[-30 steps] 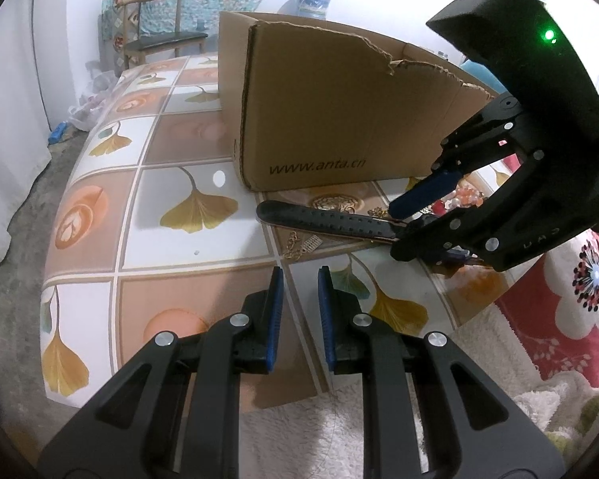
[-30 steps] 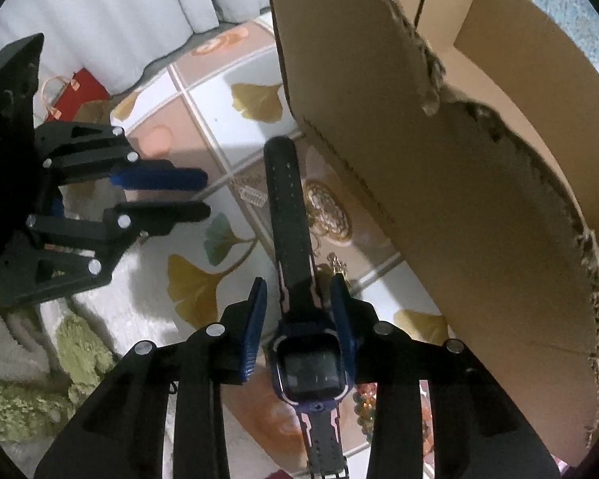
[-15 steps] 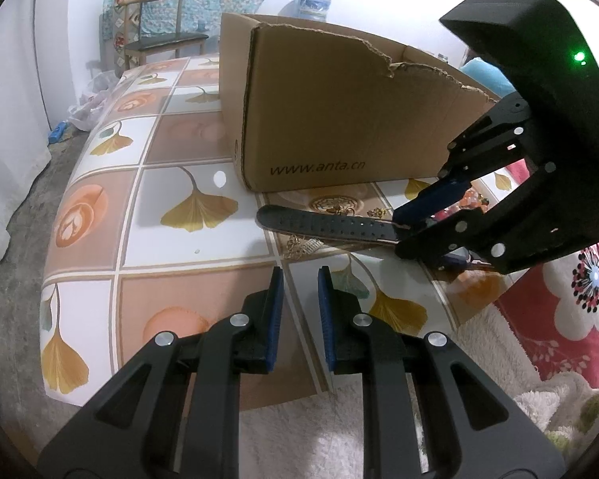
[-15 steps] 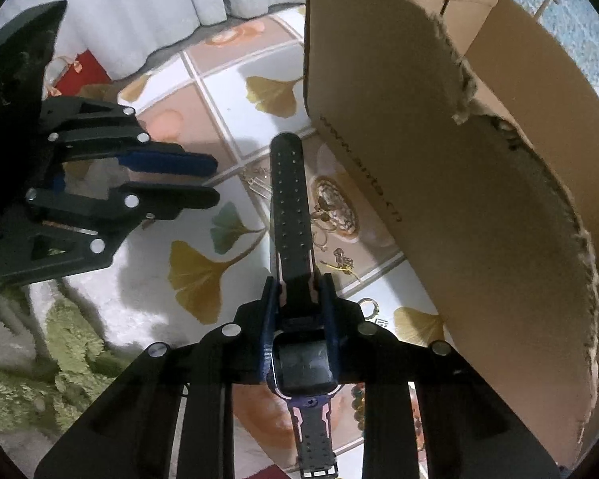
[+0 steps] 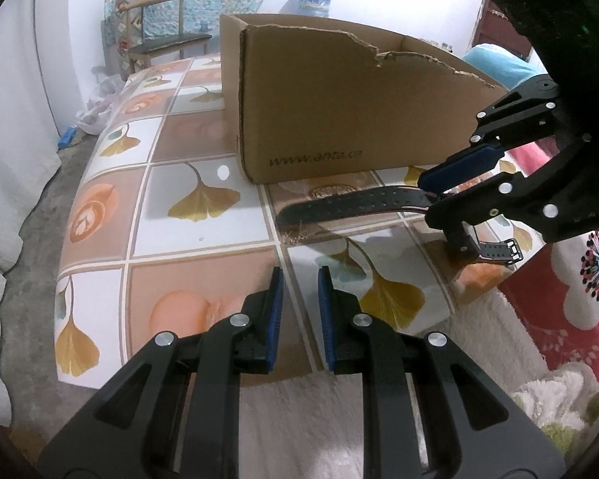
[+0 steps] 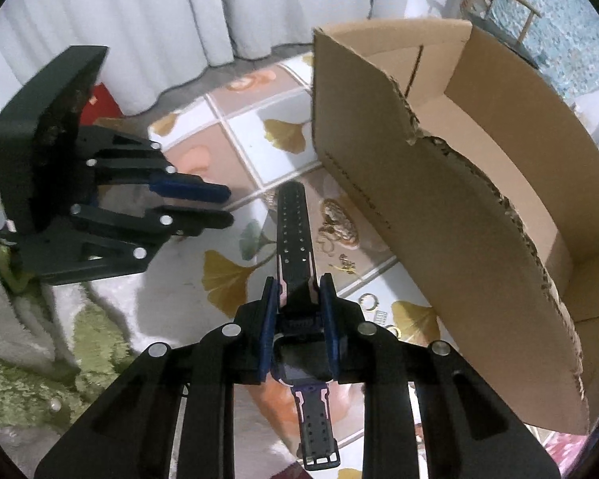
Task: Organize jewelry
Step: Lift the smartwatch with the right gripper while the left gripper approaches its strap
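In the right wrist view, at the bottom centre of the frame, we find the right claw [image 6: 297, 311] clamped on a dark smartwatch [image 6: 299, 359], its blue pads pressing the case from both sides after closing in on it. One strap runs forward up the frame, raised above the tabletop [image 6: 251, 127]; the buckle end hangs toward the lower edge. Just beyond, at mid-frame, we note small gold jewelry pieces [image 6: 339, 219] lying on the ginkgo-patterned surface, beside the near wall of a torn cardboard box [image 6: 439, 239] filling the right of the frame.

In the left wrist view, the left claw [image 5: 299, 299] sits at the bottom centre with a narrow gap between its pads and nothing between them. At the upper left stands a wooden chair [image 5: 159, 36].
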Motion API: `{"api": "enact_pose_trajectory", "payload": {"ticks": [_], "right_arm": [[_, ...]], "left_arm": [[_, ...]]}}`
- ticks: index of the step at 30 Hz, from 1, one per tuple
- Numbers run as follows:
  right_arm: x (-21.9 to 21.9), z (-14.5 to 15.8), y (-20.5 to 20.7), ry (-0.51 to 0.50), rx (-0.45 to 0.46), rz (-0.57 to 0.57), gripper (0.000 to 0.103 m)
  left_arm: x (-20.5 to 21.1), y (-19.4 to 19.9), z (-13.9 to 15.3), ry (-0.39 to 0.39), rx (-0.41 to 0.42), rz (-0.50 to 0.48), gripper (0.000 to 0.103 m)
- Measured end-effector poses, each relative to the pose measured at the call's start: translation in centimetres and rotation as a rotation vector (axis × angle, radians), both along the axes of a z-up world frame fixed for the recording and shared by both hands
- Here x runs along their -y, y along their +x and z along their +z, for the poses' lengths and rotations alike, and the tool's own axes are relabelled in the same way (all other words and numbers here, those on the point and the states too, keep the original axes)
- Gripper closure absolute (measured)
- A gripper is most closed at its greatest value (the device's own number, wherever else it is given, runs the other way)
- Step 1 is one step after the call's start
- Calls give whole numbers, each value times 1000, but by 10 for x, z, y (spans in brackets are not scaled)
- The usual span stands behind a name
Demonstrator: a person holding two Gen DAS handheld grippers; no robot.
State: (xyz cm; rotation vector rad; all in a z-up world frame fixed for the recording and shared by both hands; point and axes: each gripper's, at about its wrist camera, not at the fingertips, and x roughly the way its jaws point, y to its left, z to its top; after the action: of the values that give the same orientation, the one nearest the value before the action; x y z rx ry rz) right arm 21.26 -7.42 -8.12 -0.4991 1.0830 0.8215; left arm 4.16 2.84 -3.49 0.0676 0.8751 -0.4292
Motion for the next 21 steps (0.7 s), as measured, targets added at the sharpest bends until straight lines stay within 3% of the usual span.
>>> {"api": "enact_pose_trajectory", "payload": {"ticks": [10,17,21], "right_arm": [[6,-2,-19,-3,54,82,82],[12,-9,-1,50,18,-21,82],[21,-10,13,104,-31,-91,82]], "left_arm": [[7,-18,4,41,-7,6,86],[12,-19,3,88,22,8,86],[17,-12,1,44,-2,-36,86]]}}
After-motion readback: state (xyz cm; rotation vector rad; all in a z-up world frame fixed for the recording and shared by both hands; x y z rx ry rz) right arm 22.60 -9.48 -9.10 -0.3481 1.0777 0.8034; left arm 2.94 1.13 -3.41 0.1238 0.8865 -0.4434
